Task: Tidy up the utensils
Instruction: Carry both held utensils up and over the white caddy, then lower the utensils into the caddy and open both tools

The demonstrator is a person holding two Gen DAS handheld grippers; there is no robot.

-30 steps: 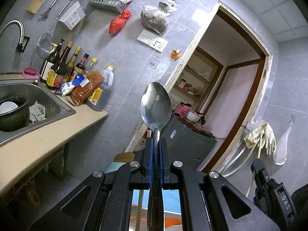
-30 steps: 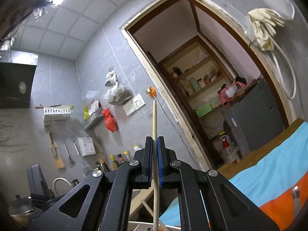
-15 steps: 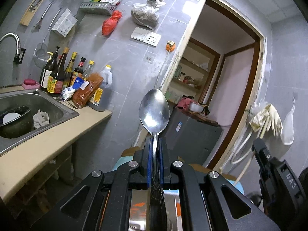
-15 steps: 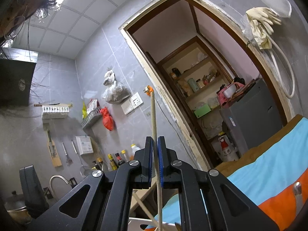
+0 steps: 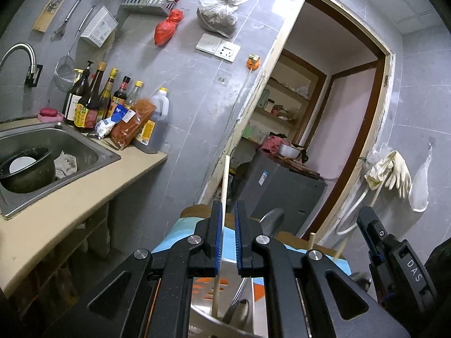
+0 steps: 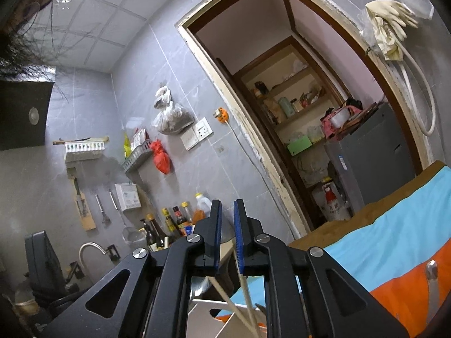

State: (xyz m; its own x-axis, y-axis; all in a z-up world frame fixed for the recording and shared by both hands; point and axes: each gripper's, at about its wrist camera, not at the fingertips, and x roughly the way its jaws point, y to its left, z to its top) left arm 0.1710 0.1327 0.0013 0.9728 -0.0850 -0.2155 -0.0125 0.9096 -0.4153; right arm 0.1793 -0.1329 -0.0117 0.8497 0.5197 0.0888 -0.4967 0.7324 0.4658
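"Blue pads (image 5: 217, 236) on the left gripper (image 5: 226, 225): how do they stand?"

"Slightly apart and opening, pinching nothing that I can see. 1 wooden chopstick (image 5: 224, 180) shows in the gap, close to the left pad. I cannot tell whether it touches."

"Where is the spoon (image 5: 270, 219)?"

"Its bowl peeks out just beyond the right finger. The handle slants down under the fingers into the metal holder (image 5: 204, 314), where the foot of the chopstick also goes."

"And the right gripper (image 6: 227, 225)?"

"Its fingers are also a little spread and opening, with an empty gap at the pads. Below them 2 more chopsticks (image 6: 248, 295) lean in the same holder, crossing near its rim. 1 of them runs up close under the right pad."

"What lies under the holder?"

"A blue and orange cloth (image 6: 394, 242) on a brown table (image 6: 332, 231), near the camera."

"Farther out?"

"On the left is a beige counter (image 5: 70, 197) with a steel sink (image 5: 93, 152) and a dark pot (image 5: 28, 171) in it. A row of bottles (image 5: 84, 104) stands at the far wall. An open doorway (image 5: 338, 112) is on the right, and pale gloves (image 5: 394, 169) hang beside its frame."
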